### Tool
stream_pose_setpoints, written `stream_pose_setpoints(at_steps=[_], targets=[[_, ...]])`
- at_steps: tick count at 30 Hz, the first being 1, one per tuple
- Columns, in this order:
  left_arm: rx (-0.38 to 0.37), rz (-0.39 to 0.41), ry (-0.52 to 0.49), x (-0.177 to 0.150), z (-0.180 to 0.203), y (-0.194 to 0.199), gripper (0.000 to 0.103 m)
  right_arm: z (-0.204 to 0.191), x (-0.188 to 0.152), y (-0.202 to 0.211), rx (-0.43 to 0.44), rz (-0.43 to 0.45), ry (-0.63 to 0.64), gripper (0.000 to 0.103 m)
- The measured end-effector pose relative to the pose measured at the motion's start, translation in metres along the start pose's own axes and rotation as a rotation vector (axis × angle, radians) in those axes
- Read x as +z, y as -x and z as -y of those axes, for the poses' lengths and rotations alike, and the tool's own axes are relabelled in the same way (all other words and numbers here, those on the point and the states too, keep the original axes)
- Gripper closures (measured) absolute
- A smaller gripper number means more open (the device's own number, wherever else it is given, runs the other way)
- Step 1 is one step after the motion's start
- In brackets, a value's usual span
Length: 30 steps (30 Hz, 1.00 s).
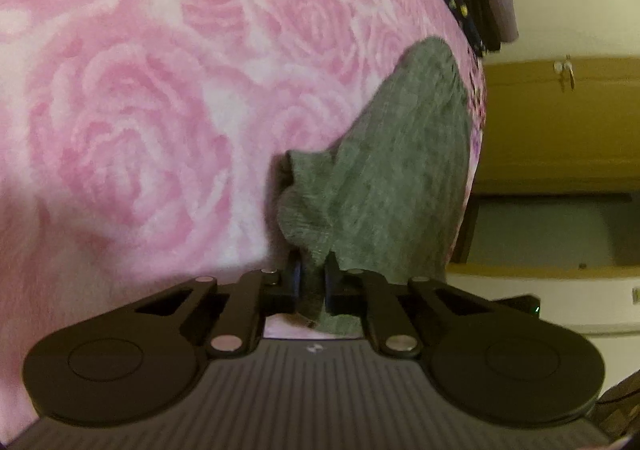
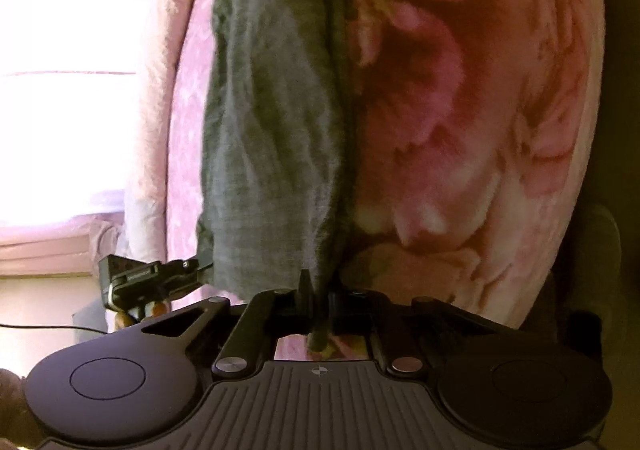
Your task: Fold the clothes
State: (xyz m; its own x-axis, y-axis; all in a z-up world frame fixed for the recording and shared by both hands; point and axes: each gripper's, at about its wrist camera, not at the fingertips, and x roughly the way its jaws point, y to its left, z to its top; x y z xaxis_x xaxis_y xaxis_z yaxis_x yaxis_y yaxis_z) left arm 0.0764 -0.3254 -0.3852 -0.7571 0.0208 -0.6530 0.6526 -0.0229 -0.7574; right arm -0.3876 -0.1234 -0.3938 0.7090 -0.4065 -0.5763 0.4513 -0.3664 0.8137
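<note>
Cloth [image 1: 380,153], grey-green, lies on the pink rose blanket [image 1: 120,109] and runs to 12 o'clock from both claws. Left gripper [image 1: 312,282] is pinched shut on the near edge, fabric bunched between the pads. Right gripper [image 2: 318,306] is likewise clamped on its own edge. Two corner grips likely serve to lift that edge evenly and carry it over for a fold.

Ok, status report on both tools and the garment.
Left tool shut on grey garment. Right tool shut on it too. Pink blanket underneath, nothing in the way.
</note>
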Motion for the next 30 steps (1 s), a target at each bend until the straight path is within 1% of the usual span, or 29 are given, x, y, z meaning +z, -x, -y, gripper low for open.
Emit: stream_pose_setpoints(at_steps=[4, 7, 9, 12, 17, 19, 21, 22, 23, 24, 25, 26, 27, 28, 29, 30], targets=[[-0.036, 0.086, 0.038, 0.003, 0.023, 0.018, 0.096, 0.001, 0.005, 0.022, 0.079, 0.000, -0.080, 0.099], [-0.063, 0.147, 0.062, 0.014, 0.047, 0.024, 0.096, 0.001, 0.018, 0.034, 0.139, -0.003, -0.171, 0.099], [-0.076, 0.177, 0.083, 0.027, 0.063, 0.020, 0.096, 0.001, 0.030, 0.042, 0.174, 0.001, -0.236, 0.099], [-0.091, 0.215, 0.120, 0.051, 0.084, 0.011, 0.096, 0.004, 0.058, 0.055, 0.219, 0.026, -0.345, 0.099], [-0.089, 0.233, 0.207, 0.098, 0.102, -0.026, 0.096, 0.013, 0.109, 0.060, 0.254, 0.038, -0.515, 0.099], [-0.072, 0.244, 0.241, 0.117, 0.104, -0.045, 0.096, 0.017, 0.132, 0.059, 0.256, 0.042, -0.555, 0.099], [-0.046, 0.259, 0.303, 0.131, 0.097, -0.061, 0.094, 0.022, 0.154, 0.056, 0.254, 0.052, -0.603, 0.098], [-0.033, 0.267, 0.334, 0.138, 0.094, -0.069, 0.092, 0.025, 0.163, 0.052, 0.252, 0.062, -0.638, 0.098], [-0.020, 0.274, 0.365, 0.145, 0.090, -0.078, 0.085, 0.028, 0.170, 0.044, 0.252, 0.075, -0.672, 0.098], [-0.007, 0.282, 0.397, 0.152, 0.087, -0.086, 0.078, 0.031, 0.175, 0.036, 0.256, 0.101, -0.705, 0.088], [0.003, 0.292, 0.420, 0.157, 0.084, -0.091, 0.076, 0.036, 0.179, 0.031, 0.261, 0.133, -0.738, 0.065], [0.003, 0.306, 0.428, 0.159, 0.082, -0.091, 0.073, 0.039, 0.182, 0.035, 0.275, 0.185, -0.757, 0.051], [0.002, 0.324, 0.429, 0.161, 0.082, -0.090, 0.070, 0.042, 0.184, 0.044, 0.288, 0.245, -0.756, 0.031], [-0.003, 0.344, 0.409, 0.163, 0.085, -0.086, 0.068, 0.043, 0.187, 0.053, 0.297, 0.302, -0.747, 0.031], [-0.007, 0.360, 0.375, 0.163, 0.088, -0.082, 0.065, 0.041, 0.189, 0.060, 0.303, 0.349, -0.712, 0.031], [0.004, 0.373, 0.324, 0.163, 0.093, -0.077, 0.065, 0.036, 0.190, 0.067, 0.287, 0.379, -0.633, 0.031]])
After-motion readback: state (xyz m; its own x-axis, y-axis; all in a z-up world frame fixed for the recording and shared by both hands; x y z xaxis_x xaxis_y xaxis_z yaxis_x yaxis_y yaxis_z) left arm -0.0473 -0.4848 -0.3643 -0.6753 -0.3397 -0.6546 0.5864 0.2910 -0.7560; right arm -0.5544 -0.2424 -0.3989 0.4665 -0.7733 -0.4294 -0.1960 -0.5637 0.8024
